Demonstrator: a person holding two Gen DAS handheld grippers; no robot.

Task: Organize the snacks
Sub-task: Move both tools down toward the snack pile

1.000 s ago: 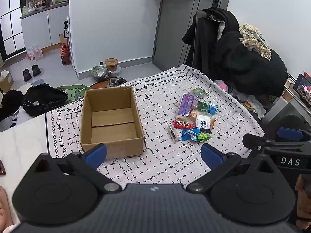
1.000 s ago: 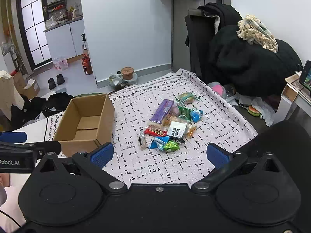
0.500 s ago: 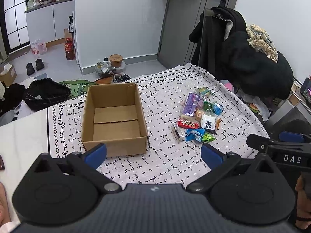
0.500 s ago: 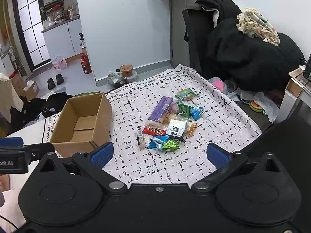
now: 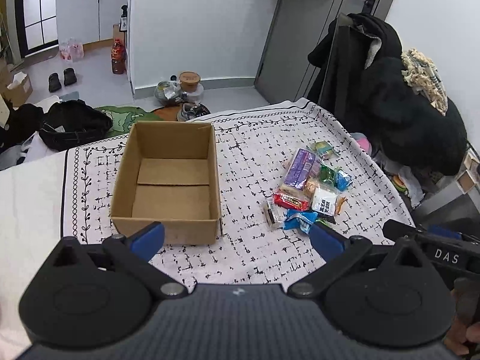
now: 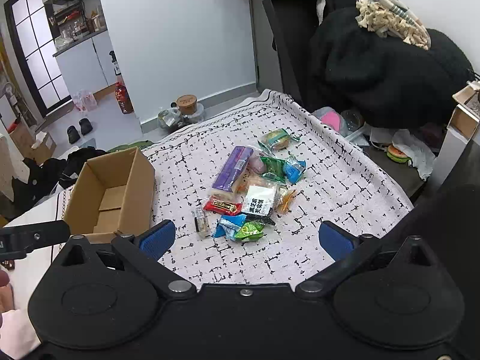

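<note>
An empty open cardboard box (image 5: 168, 180) stands on the patterned cloth, left of a pile of snack packets (image 5: 309, 186). The pile holds a purple pack (image 6: 232, 169), a red bar (image 6: 223, 207), a white sachet (image 6: 258, 201) and blue and green packets (image 6: 240, 228). The box also shows in the right wrist view (image 6: 111, 192). My left gripper (image 5: 237, 237) is open and empty, just in front of the box. My right gripper (image 6: 246, 238) is open and empty, just in front of the pile.
The black-and-white cloth (image 5: 249, 150) covers the table, whose far edge drops to the floor. A chair heaped with black coats (image 6: 384, 69) stands at the right. Bags, shoes and jars (image 5: 186, 87) lie on the floor beyond.
Both grippers have moved forward towards the box and the snacks, which now look larger and closer. Both stay open.
</note>
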